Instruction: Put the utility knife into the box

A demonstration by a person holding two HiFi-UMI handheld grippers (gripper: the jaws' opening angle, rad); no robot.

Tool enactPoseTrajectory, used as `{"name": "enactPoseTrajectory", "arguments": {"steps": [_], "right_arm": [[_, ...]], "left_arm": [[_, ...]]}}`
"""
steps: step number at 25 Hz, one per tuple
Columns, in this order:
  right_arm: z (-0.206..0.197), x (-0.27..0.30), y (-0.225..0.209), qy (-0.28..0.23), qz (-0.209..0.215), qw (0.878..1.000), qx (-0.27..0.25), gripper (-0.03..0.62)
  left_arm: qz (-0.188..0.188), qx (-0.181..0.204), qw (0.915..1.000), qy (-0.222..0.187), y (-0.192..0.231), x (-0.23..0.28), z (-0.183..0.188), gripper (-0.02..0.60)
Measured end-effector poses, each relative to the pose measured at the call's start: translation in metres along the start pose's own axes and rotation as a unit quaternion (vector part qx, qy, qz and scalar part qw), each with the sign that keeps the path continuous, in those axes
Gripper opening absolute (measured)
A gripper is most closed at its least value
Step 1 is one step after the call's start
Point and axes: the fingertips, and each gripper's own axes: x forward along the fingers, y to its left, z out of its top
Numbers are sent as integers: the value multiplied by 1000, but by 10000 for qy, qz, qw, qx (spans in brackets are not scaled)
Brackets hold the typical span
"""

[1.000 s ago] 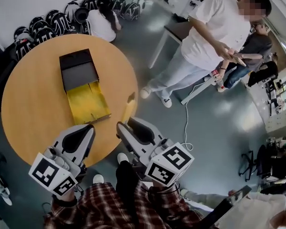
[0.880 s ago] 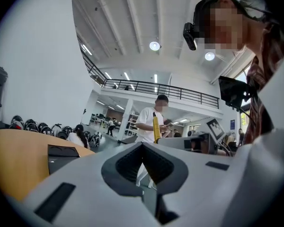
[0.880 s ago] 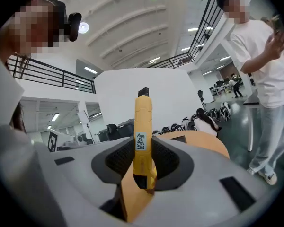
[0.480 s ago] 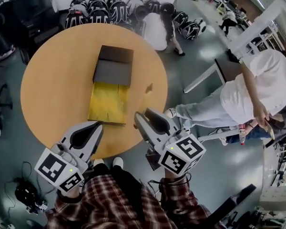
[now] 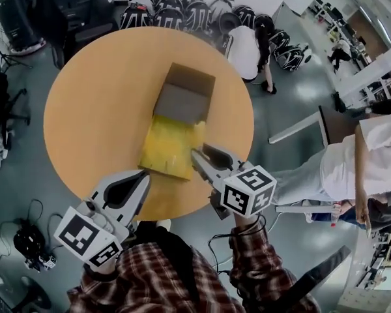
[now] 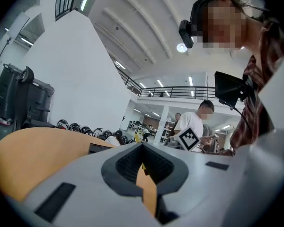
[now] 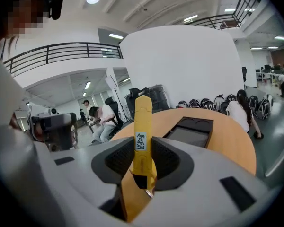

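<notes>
A slim yellow utility knife [image 7: 143,131] stands upright between the jaws of my right gripper [image 7: 143,151], which is shut on it. In the head view my right gripper [image 5: 200,154] hovers at the near right corner of the open box [image 5: 164,147], whose yellow tray lies toward me and whose dark section [image 5: 183,98] lies beyond. The dark section [image 7: 189,130] also shows ahead in the right gripper view. My left gripper [image 5: 143,177] sits at the table's near edge, left of the box, with its jaws [image 6: 142,148] shut on nothing.
The round wooden table [image 5: 91,103] carries only the box. Black bags [image 5: 182,8] line the floor beyond it, beside a crouching person in white [image 5: 245,47]. Another person [image 5: 371,158] stands to the right. Black equipment [image 5: 26,12] fills the far left corner.
My right gripper has carried the knife forward and left to the box's near right corner. The head view has swung, so the table sits more central. The left gripper stays at the near edge.
</notes>
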Motion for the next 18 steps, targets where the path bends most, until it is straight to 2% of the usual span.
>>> {"name": "enactPoseTrajectory", "arguments": {"steps": [4,7,9,13,18], "right_arm": [[-24,42,-18,742,81,9969,-264,121],[-57,80,-33,1526,123,9867,-552,121],[-84,103,-42,2102,162,9744,-779,121],[-127,138,-57,3094,245,9422,-1261,121],[-151,166,-66,3814,333,9093,-1634,121]], "left_arm": [[222,-116,9997,11,18,-6,-3,11],[454,-222,9987,9,33,-16,-6,11],[590,-280,9979,8,40,-23,-10,11],[767,-365,9964,20,50,-30,-17,11],[987,-444,9941,3,61,-38,-20,11]]}}
